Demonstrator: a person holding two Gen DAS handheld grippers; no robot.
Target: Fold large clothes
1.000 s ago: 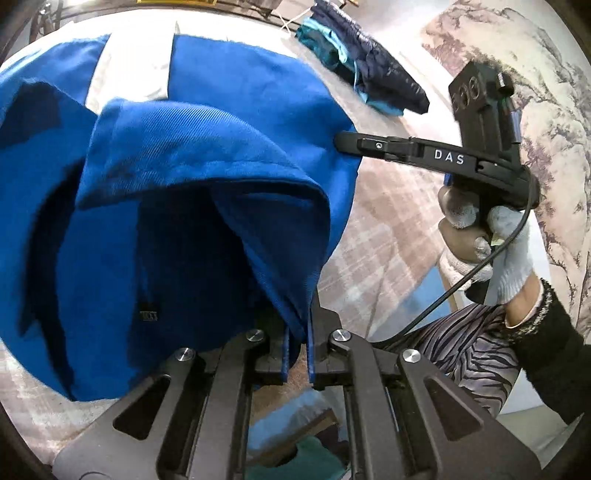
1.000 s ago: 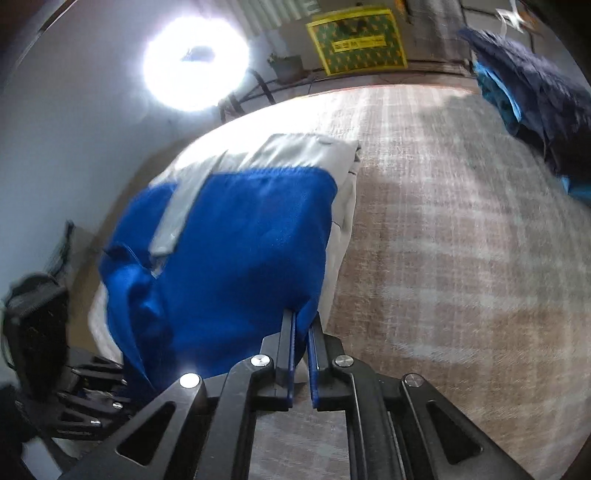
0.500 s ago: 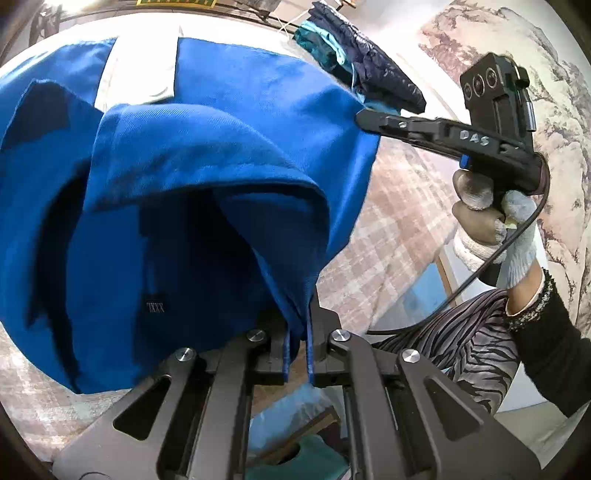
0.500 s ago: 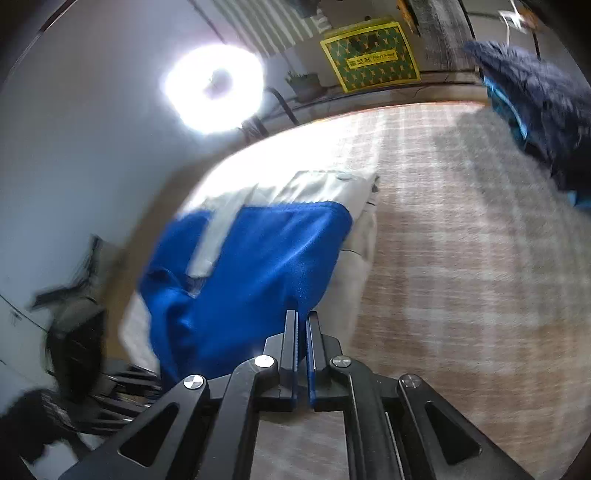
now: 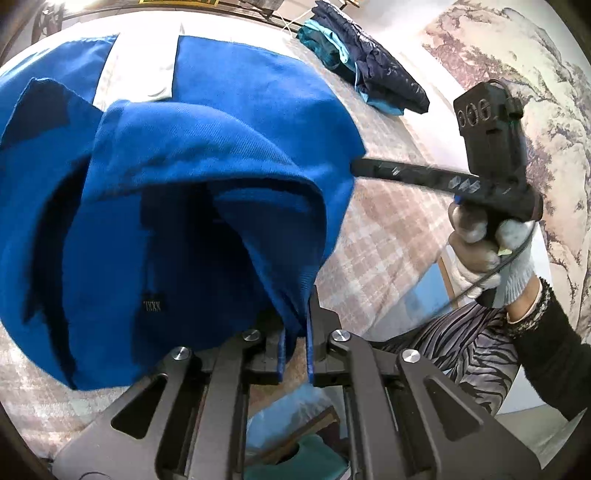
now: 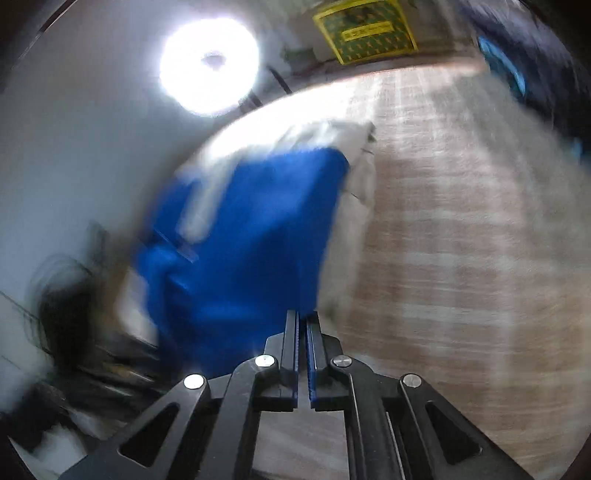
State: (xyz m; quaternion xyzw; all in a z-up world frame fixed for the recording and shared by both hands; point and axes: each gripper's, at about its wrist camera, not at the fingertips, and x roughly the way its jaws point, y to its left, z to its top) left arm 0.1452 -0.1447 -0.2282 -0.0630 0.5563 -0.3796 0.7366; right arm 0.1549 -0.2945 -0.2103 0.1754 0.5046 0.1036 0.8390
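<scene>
A large blue garment [image 5: 177,192] with white panels hangs lifted above the plaid surface [image 5: 384,243]. My left gripper [image 5: 297,332] is shut on a folded blue edge of it. In the left wrist view my right gripper [image 5: 356,167] reaches in from the right and pinches the garment's far right corner. In the blurred right wrist view the right gripper [image 6: 302,332] is shut on the blue garment [image 6: 243,251], whose white part [image 6: 351,177] lies beyond.
A pile of dark navy and teal clothes [image 5: 358,70] lies at the far edge of the plaid surface. A bright ring lamp [image 6: 208,66] and a yellow-green box [image 6: 364,29] stand behind. The person's striped legs [image 5: 461,343] are at the right.
The right gripper has moved right and upward with its corner, stretching the garment wider. The garment has risen a little; the right wrist view has become blurred from motion.
</scene>
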